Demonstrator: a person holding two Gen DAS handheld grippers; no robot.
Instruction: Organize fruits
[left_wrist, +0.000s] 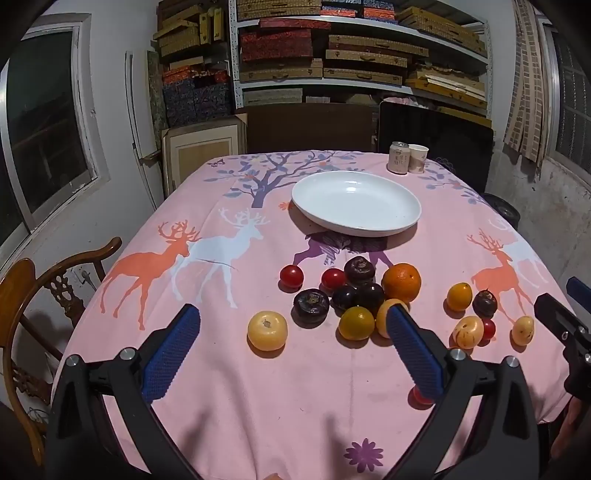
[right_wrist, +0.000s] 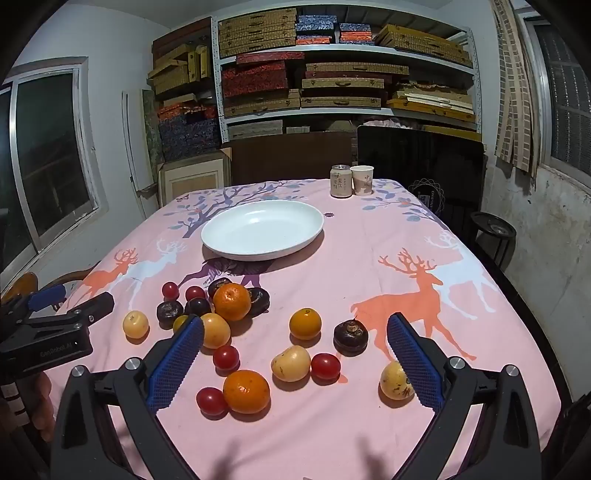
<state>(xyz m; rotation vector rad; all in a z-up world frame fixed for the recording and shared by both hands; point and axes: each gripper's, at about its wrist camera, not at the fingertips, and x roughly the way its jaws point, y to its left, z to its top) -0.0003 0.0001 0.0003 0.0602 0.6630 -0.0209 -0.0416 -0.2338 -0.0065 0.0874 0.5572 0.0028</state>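
Note:
A white plate (left_wrist: 356, 203) (right_wrist: 262, 229) sits bare on the pink deer tablecloth (left_wrist: 221, 258) (right_wrist: 369, 258). In front of it lie several loose fruits: an orange (left_wrist: 401, 282) (right_wrist: 232, 301), dark purple fruits (left_wrist: 311, 305) (right_wrist: 350, 336), red cherry tomatoes (left_wrist: 291, 276) (right_wrist: 325, 366), yellow fruits (left_wrist: 267, 330) (right_wrist: 291, 363) and a second orange (right_wrist: 246, 391). My left gripper (left_wrist: 291, 325) hovers open above the near fruits, nothing between its blue pads. My right gripper (right_wrist: 295, 332) is open too, above the right-hand fruits.
A drink can (left_wrist: 399, 157) (right_wrist: 340, 181) and a paper cup (left_wrist: 418, 158) (right_wrist: 362, 180) stand at the table's far edge. A wooden chair (left_wrist: 33, 295) is at the left. Shelves of boxes (left_wrist: 332, 55) fill the back wall. A black stool (right_wrist: 493, 230) stands right.

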